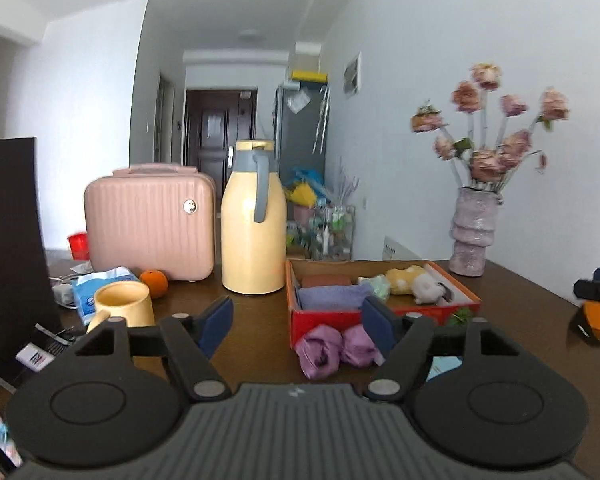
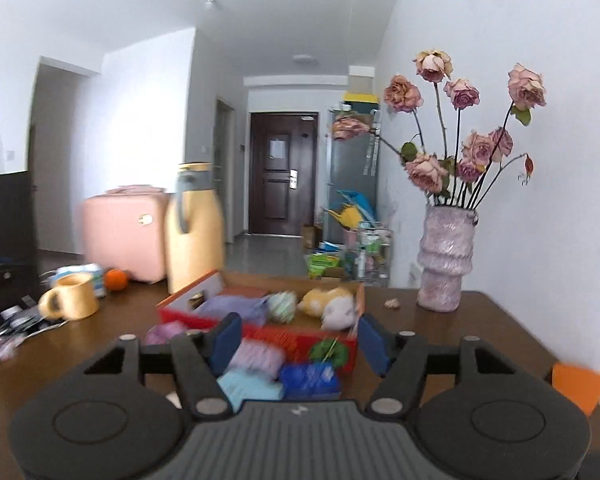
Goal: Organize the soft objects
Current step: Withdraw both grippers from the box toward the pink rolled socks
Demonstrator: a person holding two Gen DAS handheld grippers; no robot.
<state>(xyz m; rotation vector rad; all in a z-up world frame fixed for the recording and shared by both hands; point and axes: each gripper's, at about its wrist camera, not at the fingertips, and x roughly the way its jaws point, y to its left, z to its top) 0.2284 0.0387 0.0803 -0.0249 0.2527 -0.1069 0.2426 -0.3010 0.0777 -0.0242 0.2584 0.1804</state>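
A red cardboard box (image 1: 380, 311) stands on the brown table and holds a folded purple towel (image 1: 332, 296), a pale green ball (image 1: 380, 286), a yellow plush (image 1: 406, 280) and a white plush (image 1: 428, 290). Two rolled purple cloths (image 1: 324, 350) lie against the box's front. My left gripper (image 1: 297, 322) hangs open above them, nothing between its blue pads. In the right wrist view the box (image 2: 180, 314) is blurred; a lavender cloth (image 2: 260, 356), a light blue cloth (image 2: 248, 390), a blue item (image 2: 310, 376) and green yarn (image 2: 330, 352) lie before it. My right gripper (image 2: 300, 342) is open and holds nothing.
A yellow thermos jug (image 1: 254, 224), a pink case (image 1: 150, 220), a yellow mug (image 1: 124, 304), an orange (image 1: 155, 283) and a tissue pack (image 1: 96, 288) stand left of the box. A vase of roses (image 2: 446, 258) is at the right by the wall. A dark box (image 1: 8, 240) borders the left.
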